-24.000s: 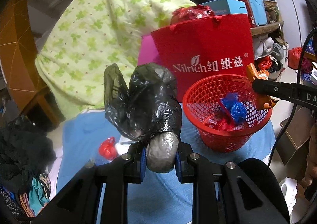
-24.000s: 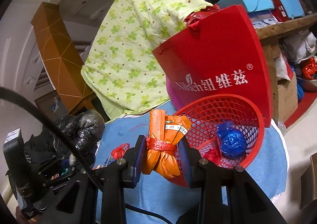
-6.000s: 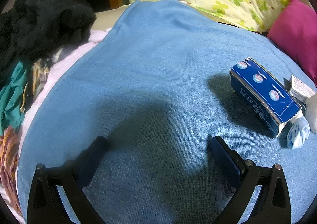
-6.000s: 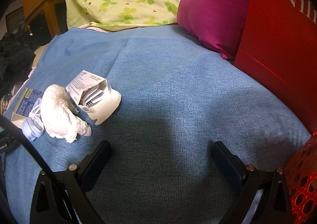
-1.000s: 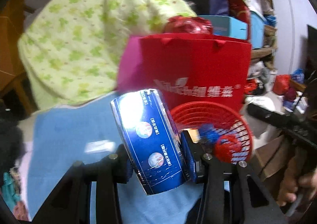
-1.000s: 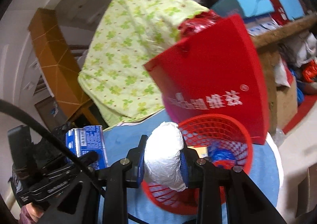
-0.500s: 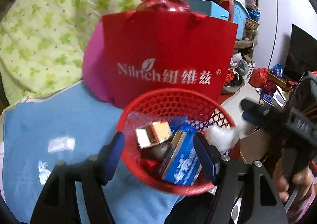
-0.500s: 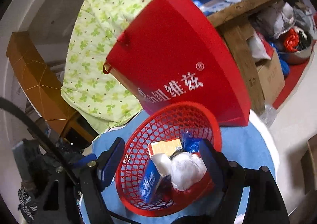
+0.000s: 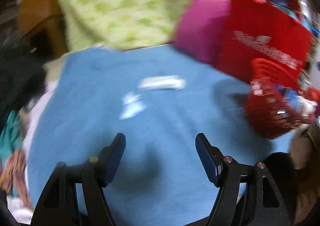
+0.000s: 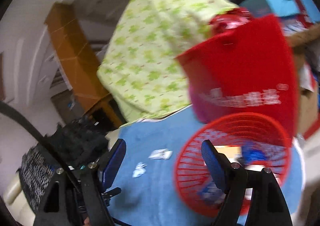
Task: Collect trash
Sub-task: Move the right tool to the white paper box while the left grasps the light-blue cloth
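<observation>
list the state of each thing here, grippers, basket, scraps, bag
left gripper: open, empty
right gripper: open, empty
red mesh basket: upright on the blue cloth, holds trash
white paper scrap: loose on the cloth
pale blue scrap: loose on the cloth
red gift bag: standing behind the basket

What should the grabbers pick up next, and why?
Probably the left gripper should go forward to the white paper scrap on the blue cloth. Both grippers are open and hold nothing, and two pale scraps lie outside the red basket.
</observation>
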Demonstrator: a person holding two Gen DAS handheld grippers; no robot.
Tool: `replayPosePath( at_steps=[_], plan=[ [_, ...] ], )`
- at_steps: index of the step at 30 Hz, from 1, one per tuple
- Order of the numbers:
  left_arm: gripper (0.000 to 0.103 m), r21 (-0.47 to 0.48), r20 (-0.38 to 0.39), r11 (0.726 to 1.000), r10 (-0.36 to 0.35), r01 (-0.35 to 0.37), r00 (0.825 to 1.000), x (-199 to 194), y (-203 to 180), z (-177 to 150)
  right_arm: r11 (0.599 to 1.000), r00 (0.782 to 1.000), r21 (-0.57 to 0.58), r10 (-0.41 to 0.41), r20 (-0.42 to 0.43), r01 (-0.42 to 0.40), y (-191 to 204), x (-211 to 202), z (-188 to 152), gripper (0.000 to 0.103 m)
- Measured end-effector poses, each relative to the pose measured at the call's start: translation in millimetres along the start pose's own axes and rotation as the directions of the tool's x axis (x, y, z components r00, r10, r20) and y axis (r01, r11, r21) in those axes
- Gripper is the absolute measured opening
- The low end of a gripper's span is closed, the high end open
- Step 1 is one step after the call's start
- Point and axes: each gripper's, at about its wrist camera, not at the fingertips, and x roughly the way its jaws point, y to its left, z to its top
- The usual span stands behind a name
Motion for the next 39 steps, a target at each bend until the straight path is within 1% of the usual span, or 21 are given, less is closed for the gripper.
replayPosePath(
  at_steps=[3, 6, 9, 11, 14, 15, 20, 23, 25, 27, 30, 31, 32, 34, 35, 36, 37, 38, 39],
  plan=[
    [0.073, -0.062, -0.019, 0.996, 0.064, -0.065, 0.998, 6.2, 31.7, -11.9, 0.998, 0.996, -0.036, 0.057, -0.068, -0.06, 32.6, 31.2, -7.7, 0.081],
    [0.073, -0.106, -0.025, 0.987, 0.116, -0.118, 0.993, 11.5, 51.8, -17.5, 0.995, 0.988, -0.056, 0.074, -0.139, -0.082, 54.3, 61.4, -20.0, 0.081],
    [0.073, -0.133, -0.032, 0.985, 0.103, -0.107, 0.994, 18.7, 65.9, -21.6, 0.994, 0.969, -0.062, 0.069, -0.236, -0.086, 67.3, 102.6, -36.6, 0.081],
    [0.073, -0.147, -0.039, 0.985, 0.083, -0.088, 0.996, 27.4, 69.4, -20.9, 0.995, 0.954, -0.059, 0.06, -0.295, -0.081, 68.1, 129.9, -46.1, 0.081],
    [0.073, -0.178, -0.048, 0.983, 0.044, -0.052, 0.998, 44.9, 75.4, -18.2, 0.997, 0.928, -0.023, 0.056, -0.367, -0.069, 59.2, 173.5, -54.6, 0.081],
    [0.073, -0.191, -0.051, 0.981, 0.019, -0.029, 0.999, 54.2, 76.9, -14.8, 0.998, 0.92, -0.007, 0.052, -0.389, -0.059, 55.1, 190.0, -56.4, 0.081],
    [0.073, -0.247, -0.054, 0.967, -0.074, 0.058, 0.996, 95.1, 78.4, 8.9, 0.998, 0.891, 0.06, 0.035, -0.453, -0.008, 30.2, 265.9, -59.2, 0.081],
    [0.073, -0.268, -0.055, 0.959, -0.114, 0.095, 0.992, 124.4, 78.4, 25.9, 0.998, 0.884, 0.067, 0.012, -0.467, 0.022, 18.5, 311.1, -57.0, 0.081],
    [0.073, -0.277, -0.068, 0.955, -0.133, 0.11, 0.989, 143.8, 79.7, 33.3, 0.996, 0.885, 0.073, -0.004, -0.466, 0.043, 10.6, 336.7, -54.2, 0.081],
    [0.073, -0.303, -0.082, 0.942, -0.174, 0.141, 0.981, 165.9, 81.2, 39.0, 0.994, 0.883, 0.083, -0.02, -0.468, 0.066, 0.0, 365.1, -53.1, 0.081],
    [0.072, -0.356, -0.106, 0.914, -0.247, 0.195, 0.963, 190.0, 84.8, 40.6, 0.992, 0.877, 0.093, -0.031, -0.479, 0.086, -4.7, 401.5, -54.8, 0.081],
    [0.067, -0.365, -0.106, 0.906, -0.27, 0.215, 0.957, 194.6, 85.4, 39.9, 0.992, 0.873, 0.088, -0.038, -0.487, 0.092, -5.9, 413.7, -55.3, 0.081],
    [0.063, -0.359, -0.11, 0.907, -0.275, 0.22, 0.955, 197.5, 84.9, 39.4, 0.992, 0.869, 0.083, -0.043, -0.493, 0.096, -5.9, 423.2, -55.6, 0.081],
    [0.06, -0.327, -0.121, 0.92, -0.266, 0.215, 0.956, 199.4, 82.7, 39.0, 0.994, 0.853, 0.067, -0.043, -0.52, 0.091, -8.0, 446.2, -57.9, 0.081],
    [0.058, -0.312, -0.125, 0.925, -0.268, 0.218, 0.955, 199.5, 81.3, 39.3, 0.995, 0.841, 0.063, -0.036, -0.539, 0.083, -9.1, 455.2, -59.8, 0.081],
    [0.055, -0.303, -0.123, 0.924, -0.28, 0.233, 0.952, 199.2, 81.6, 39.7, 0.995, 0.823, 0.059, -0.031, -0.567, 0.078, -10.0, 463.9, -62.7, 0.081],
    [0.044, -0.304, -0.124, 0.92, -0.296, 0.248, 0.947, 199.7, 82.7, 40.0, 0.996, 0.801, 0.054, -0.028, -0.598, 0.075, -10.8, 471.0, -66.3, 0.081],
    [0.043, -0.31, -0.127, 0.916, -0.307, 0.256, 0.943, 200.4, 85.1, 40.0, 0.996, 0.785, 0.051, -0.022, -0.619, 0.068, -10.4, 474.1, -69.2, 0.081],
    [0.042, -0.329, -0.13, 0.905, -0.325, 0.269, 0.937, 201.5, 88.6, 39.7, 0.998, 0.777, 0.044, -0.013, -0.629, 0.053, -8.0, 474.1, -71.2, 0.081]
  ],
)
